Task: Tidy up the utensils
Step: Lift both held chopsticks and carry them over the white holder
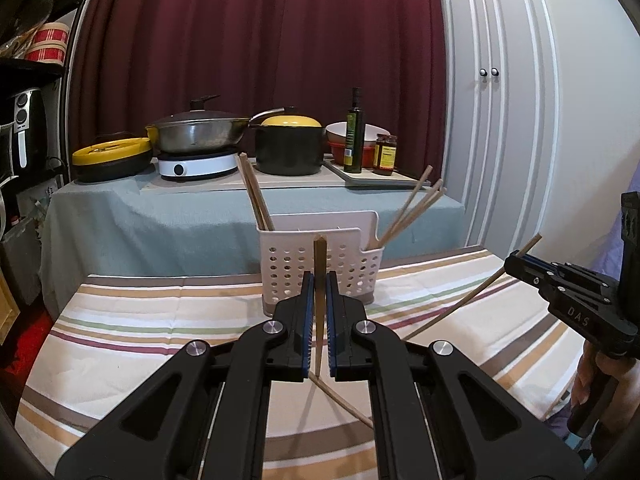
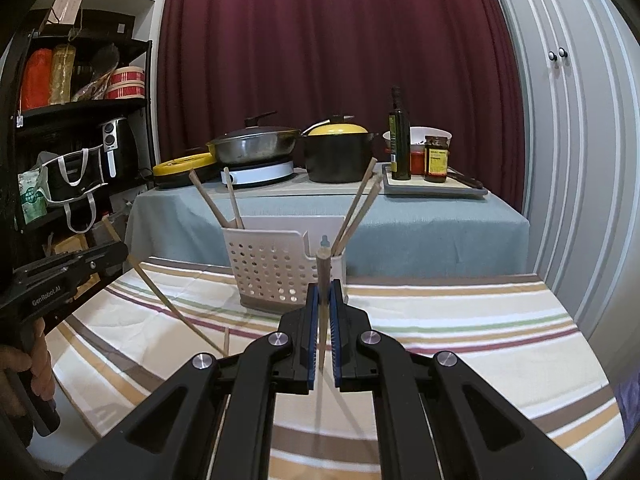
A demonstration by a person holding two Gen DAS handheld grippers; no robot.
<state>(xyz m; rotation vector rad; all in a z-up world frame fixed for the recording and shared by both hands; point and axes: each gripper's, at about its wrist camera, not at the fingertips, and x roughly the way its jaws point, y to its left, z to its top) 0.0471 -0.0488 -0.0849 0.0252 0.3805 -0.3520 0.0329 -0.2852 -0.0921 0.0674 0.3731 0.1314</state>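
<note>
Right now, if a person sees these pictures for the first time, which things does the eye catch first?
First, each gripper holds one chopstick: the left gripper and the right gripper, jaws closed on it. Just behind them, on the striped tablecloth, stands the white perforated utensil holder with more chopsticks leaning out. Farther back, a yellow-lidded black pot stands before a dark red curtain.

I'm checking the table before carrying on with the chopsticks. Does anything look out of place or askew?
One wooden chopstick lies loose on the striped tablecloth, outside the white perforated plastic caddy. The chopsticks already in the caddy lean outward rather than upright. Each set of tongs, left and right, grips one chopstick.
</note>
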